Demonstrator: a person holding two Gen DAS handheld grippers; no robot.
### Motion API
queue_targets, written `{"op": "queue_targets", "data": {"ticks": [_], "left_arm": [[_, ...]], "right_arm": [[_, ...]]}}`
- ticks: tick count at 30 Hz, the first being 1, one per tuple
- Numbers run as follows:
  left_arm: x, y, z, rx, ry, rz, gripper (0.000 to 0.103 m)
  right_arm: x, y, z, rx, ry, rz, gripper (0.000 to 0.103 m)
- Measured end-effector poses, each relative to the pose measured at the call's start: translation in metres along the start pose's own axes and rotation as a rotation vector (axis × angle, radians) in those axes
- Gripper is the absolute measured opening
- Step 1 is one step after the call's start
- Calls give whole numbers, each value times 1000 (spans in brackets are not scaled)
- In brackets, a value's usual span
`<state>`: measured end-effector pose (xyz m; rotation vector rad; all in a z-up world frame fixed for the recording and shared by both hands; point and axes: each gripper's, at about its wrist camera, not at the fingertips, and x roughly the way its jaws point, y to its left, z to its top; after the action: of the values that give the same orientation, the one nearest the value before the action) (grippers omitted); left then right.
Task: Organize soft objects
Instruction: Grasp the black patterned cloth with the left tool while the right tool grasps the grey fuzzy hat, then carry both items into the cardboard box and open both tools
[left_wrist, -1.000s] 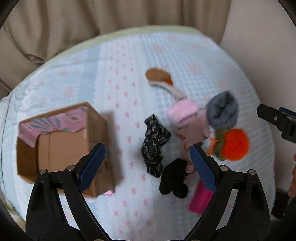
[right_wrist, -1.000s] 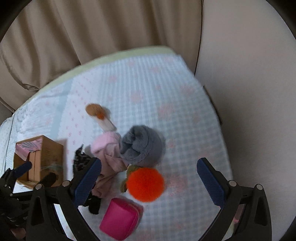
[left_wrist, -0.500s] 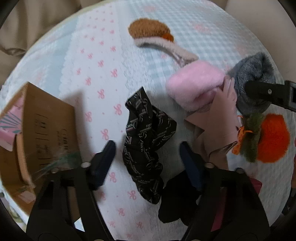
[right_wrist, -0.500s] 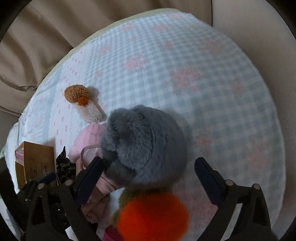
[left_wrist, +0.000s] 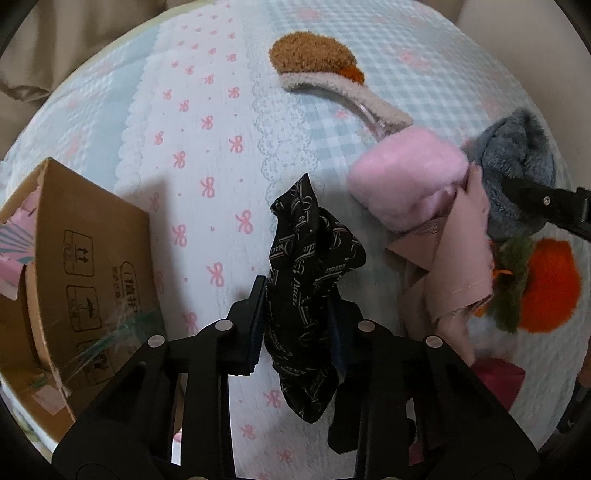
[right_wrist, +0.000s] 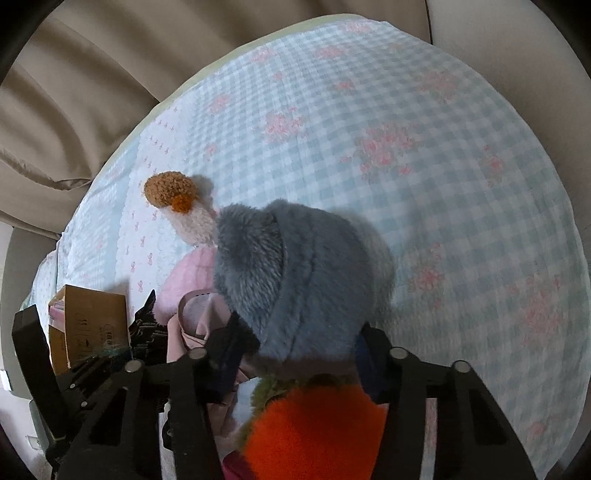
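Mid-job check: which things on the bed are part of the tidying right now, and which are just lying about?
In hand now:
- black patterned scarf, left gripper closing on it
- grey furry item, right gripper closing on it
- cardboard box

Lying about for now:
- pink fluffy item
- orange plush
- brown-tipped plush
- pink cloth

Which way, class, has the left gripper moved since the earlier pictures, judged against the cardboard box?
Yes. The left gripper has come down and away from the cardboard box, and its jaws are closing around the black patterned cloth on the bed cover.
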<state>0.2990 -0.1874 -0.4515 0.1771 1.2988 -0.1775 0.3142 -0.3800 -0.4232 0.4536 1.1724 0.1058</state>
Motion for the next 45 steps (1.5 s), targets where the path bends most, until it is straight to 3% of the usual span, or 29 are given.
{"op": "queue_targets", "data": {"ticks": [8,15,23,28,36,45], "left_arm": [[-38,-2,5,-11,-70,-18,25],[-112,10,6,-67,-178,-38,25],[-224,43,-14,-150,-311,-47,25],[-284,90,-32,-211,-381,-40,25],[-330,191,-66,-274,-424,-19,25],[-316,312,-85,-265,-361,-28,25]], "right_arm": [[-37,7,-1,5,-75,-3,39],[-109,34,-5,-30,-170,0,39],[-201,101,-19,-136,-263,12,39],[-236,160,-35,-222,-295,29,39],[-230,259,-69,-280,-285,72,39],[-165,353,-99,-263,-196,34,39]]}}
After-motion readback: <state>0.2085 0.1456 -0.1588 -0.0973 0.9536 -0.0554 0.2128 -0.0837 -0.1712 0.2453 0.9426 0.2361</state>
